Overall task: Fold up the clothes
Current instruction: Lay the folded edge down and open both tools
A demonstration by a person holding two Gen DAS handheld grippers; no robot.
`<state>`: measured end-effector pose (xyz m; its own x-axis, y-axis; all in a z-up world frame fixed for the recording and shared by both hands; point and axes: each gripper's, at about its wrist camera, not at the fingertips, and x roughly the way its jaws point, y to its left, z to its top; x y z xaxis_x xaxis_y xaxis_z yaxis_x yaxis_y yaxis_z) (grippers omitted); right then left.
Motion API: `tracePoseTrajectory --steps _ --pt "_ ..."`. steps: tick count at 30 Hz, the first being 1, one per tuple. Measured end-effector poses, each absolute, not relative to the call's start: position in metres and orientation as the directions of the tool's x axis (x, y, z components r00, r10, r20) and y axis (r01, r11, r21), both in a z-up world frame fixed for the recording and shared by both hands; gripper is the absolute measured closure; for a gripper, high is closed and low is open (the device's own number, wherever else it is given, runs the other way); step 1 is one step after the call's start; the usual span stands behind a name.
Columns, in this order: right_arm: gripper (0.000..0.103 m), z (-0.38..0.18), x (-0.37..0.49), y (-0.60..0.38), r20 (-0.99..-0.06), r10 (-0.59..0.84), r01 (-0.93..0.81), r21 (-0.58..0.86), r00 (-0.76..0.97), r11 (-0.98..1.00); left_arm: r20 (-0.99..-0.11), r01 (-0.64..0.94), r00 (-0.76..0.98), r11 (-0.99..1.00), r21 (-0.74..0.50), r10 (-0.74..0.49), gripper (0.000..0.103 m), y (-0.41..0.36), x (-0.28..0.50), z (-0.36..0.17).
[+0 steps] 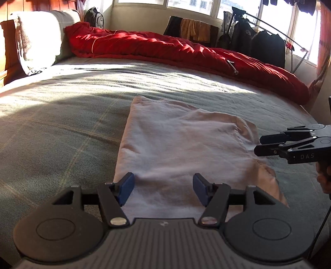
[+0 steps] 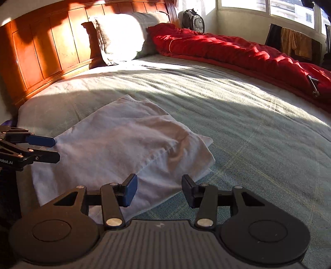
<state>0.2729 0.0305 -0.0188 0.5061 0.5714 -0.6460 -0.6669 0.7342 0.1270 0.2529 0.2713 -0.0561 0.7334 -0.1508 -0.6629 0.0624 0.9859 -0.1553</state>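
A pale pink garment [image 1: 182, 149] lies folded into a rough rectangle on the grey-green bedspread [image 1: 62, 134]. My left gripper [image 1: 163, 189] is open just above the garment's near edge, with nothing between its blue pads. The right gripper [image 1: 258, 144] reaches in from the right at the garment's right edge. In the right wrist view the same garment [image 2: 124, 144] spreads ahead, and my right gripper [image 2: 159, 190] hovers open over its near corner, empty. The left gripper [image 2: 53, 150] shows at that view's left edge, beside the garment.
A rumpled red duvet [image 1: 175, 49] runs along the bed's far side. A pillow [image 2: 122, 37] leans on the wooden headboard [image 2: 41, 51]. A backpack [image 1: 94, 17] stands in the corner. Dark clothes [image 1: 266, 47] hang on a rack by the windows. Bare bedspread [image 2: 248, 134] stretches right.
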Motion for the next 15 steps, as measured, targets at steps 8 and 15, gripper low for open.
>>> tracePoseTrajectory --steps 8,15 --pt "0.042 -0.029 0.227 0.048 -0.724 0.569 -0.757 0.099 0.391 0.646 -0.691 0.048 0.708 0.986 -0.157 -0.144 0.039 0.263 0.234 -0.063" --pt "0.034 -0.019 0.205 0.003 -0.707 0.549 -0.649 0.168 0.445 0.742 -0.668 0.05 0.735 0.991 -0.123 -0.12 0.037 0.251 0.207 -0.053"
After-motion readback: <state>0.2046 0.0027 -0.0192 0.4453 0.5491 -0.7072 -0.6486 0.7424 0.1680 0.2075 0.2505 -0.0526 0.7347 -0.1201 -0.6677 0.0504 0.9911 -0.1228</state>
